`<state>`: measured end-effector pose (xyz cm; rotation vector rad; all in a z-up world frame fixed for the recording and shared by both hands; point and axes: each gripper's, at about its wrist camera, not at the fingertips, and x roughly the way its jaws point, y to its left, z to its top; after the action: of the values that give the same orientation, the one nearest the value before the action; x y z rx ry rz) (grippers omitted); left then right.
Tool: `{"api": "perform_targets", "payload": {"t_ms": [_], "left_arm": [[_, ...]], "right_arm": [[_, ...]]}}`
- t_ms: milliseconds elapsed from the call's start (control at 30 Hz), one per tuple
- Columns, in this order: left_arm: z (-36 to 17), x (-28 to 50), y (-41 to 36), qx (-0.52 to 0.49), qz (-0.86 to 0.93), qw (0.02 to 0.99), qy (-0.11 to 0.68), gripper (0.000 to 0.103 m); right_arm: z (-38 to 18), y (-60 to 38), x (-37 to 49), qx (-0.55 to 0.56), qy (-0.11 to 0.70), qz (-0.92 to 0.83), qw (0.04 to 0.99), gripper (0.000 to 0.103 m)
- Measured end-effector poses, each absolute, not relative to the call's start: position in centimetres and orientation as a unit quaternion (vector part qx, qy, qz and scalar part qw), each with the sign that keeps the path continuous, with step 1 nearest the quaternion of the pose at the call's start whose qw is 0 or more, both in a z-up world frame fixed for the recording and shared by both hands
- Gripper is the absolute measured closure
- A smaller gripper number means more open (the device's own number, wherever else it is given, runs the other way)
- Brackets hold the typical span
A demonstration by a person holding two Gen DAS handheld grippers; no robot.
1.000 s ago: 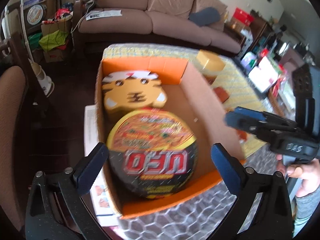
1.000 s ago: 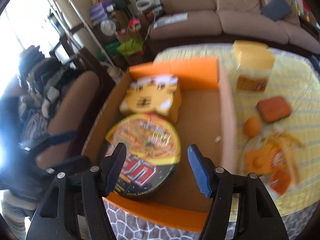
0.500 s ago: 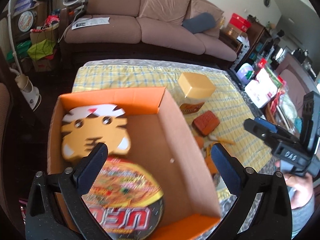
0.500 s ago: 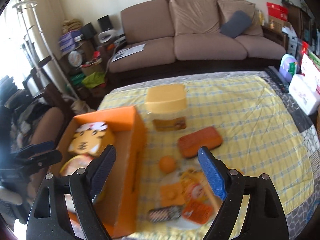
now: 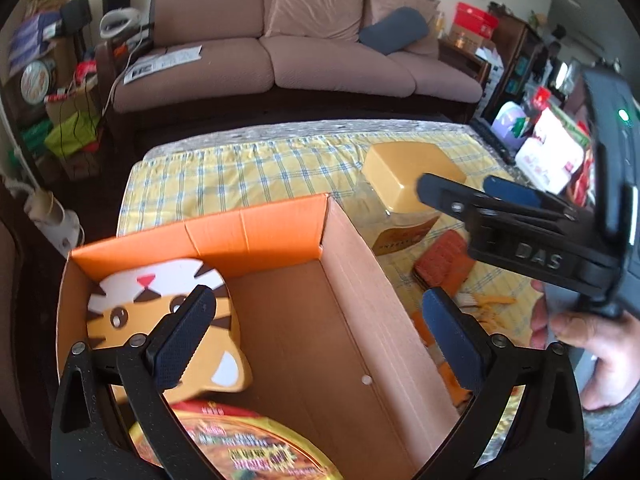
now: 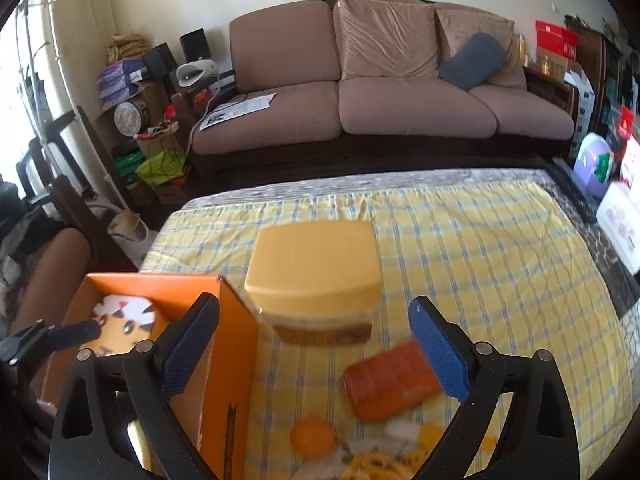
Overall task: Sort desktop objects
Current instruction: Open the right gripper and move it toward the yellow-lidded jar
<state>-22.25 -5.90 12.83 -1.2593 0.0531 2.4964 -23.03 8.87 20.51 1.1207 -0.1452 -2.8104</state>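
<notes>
An orange cardboard box point(image 5: 256, 236) holds a tiger-face box point(image 5: 160, 316) at its far left and a noodle bowl point(image 5: 248, 448) at its near end. My left gripper point(image 5: 316, 340) is open and empty above the box. My right gripper point(image 6: 314, 348) is open and empty, facing a clear jar with a yellow lid point(image 6: 316, 276) that stands just right of the box point(image 6: 160, 292). An orange-red sponge point(image 6: 390, 384), a small orange ball point(image 6: 312, 436) and yellow packets point(image 6: 384, 460) lie below the jar. The right gripper also shows in the left wrist view point(image 5: 492, 200).
The table has a yellow checked cloth point(image 6: 480, 248). A brown sofa point(image 6: 380, 100) stands behind it. White and purple items point(image 6: 612, 200) sit at the table's right edge. A chair point(image 6: 48, 272) is on the left.
My right gripper has moved forward and down toward the yellow-lidded jar, which now fills its view. My left gripper has shifted forward over the box, toward its far end.
</notes>
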Motion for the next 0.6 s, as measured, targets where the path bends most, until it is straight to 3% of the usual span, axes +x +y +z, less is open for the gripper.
{"api": "perform_targets", "payload": {"t_ms": [333, 367, 400, 600], "left_arm": [[11.5, -23.0, -6.2, -0.446, 0.877, 0.178, 0.023, 0.0], [11.5, -23.0, -6.1, -0.446, 0.877, 0.18, 0.025, 0.0], [11.5, -22.9, -6.0, -0.444, 0.877, 0.183, 0.027, 0.0], [12.3, -22.5, -5.4, -0.431, 0.881, 0.194, 0.032, 0.0]], "right_arm": [[17.8, 7.4, -27.1, 0.396, -0.017, -0.917, 0.044, 0.003], [17.7, 7.5, -27.2, 0.396, -0.016, -0.917, 0.043, 0.005], [17.6, 7.6, -27.3, 0.397, -0.018, -0.917, 0.043, 0.014], [19.0, 8.3, -26.9, 0.389, -0.015, -0.92, 0.042, 0.014]]}}
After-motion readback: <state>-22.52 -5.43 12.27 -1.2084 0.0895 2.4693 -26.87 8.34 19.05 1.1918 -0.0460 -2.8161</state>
